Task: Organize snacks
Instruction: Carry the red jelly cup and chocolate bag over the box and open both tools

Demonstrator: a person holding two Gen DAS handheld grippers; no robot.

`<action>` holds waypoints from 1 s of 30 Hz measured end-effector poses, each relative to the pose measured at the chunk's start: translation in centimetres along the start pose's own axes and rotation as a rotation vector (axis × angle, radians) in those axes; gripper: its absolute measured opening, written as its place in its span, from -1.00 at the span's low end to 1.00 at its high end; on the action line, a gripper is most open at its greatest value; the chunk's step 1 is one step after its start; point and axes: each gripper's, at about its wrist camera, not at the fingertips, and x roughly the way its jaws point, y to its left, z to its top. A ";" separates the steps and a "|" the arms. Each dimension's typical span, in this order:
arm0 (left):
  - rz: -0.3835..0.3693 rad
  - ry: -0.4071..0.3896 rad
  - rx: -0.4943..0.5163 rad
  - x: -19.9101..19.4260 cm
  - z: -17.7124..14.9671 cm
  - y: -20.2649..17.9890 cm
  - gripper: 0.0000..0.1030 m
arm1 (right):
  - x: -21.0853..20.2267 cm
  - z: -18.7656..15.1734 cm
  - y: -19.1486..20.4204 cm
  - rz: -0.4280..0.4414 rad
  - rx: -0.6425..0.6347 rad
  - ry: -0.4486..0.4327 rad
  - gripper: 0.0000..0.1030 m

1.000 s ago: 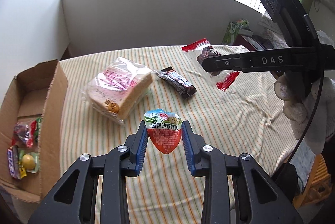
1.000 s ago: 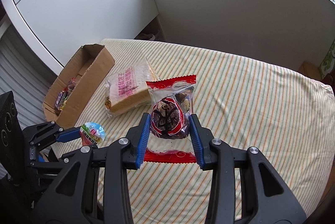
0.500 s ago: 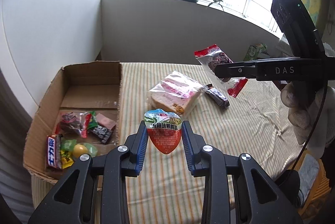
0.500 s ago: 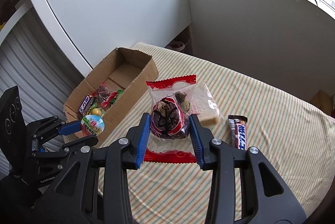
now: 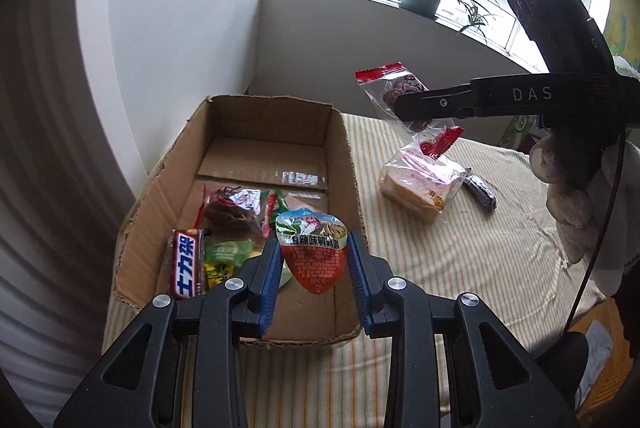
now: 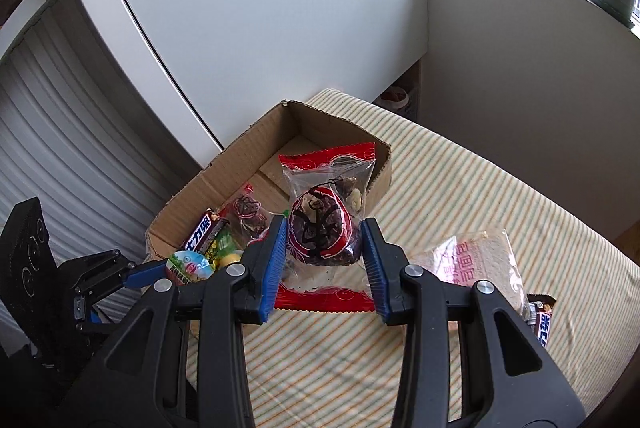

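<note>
Left wrist view, left to right: cardboard box at centre-left on the striped cloth, snacks heaped in its near end. Left gripper clenched on a red shield-shaped packet, lower centre, over the box. Upper right, right gripper clamps a clear red-ended pastry bag. Bagged bread lies centre-right on the cloth.

Chocolate bar: cut off by the right wrist picture's edge and partly behind the gripper frame.
Bread pack: upper corner covered by the held red-ended pastry packet.
Green packet in cardboard box: print too small to read; lower part hidden by jaws.
</note>
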 end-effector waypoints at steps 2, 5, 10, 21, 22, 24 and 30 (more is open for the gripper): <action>-0.001 0.005 -0.012 0.2 -0.2 0.7 -0.41 | 1.1 0.5 0.5 0.002 -0.008 0.009 -0.24; -0.006 0.014 -0.017 0.5 -0.5 1.3 -0.41 | 2.4 1.2 0.8 0.004 -0.013 0.023 -0.24; -0.016 0.030 -0.017 1.1 -0.6 1.4 -0.41 | 4.0 1.9 1.0 0.010 -0.012 0.040 -0.24; 0.002 0.040 -0.022 1.8 -0.2 1.7 -0.36 | 5.3 2.6 1.5 0.018 -0.027 0.045 0.22; 0.003 0.040 -0.025 1.8 -0.1 1.8 -0.34 | 5.3 2.6 1.6 0.014 -0.028 0.037 0.27; 0.010 0.045 -0.030 1.9 -0.1 1.9 -0.34 | 5.0 2.7 1.7 0.015 -0.027 0.032 0.30; 0.017 0.046 -0.035 2.0 0.0 2.1 -0.02 | 4.1 2.5 1.3 0.004 -0.016 0.009 0.62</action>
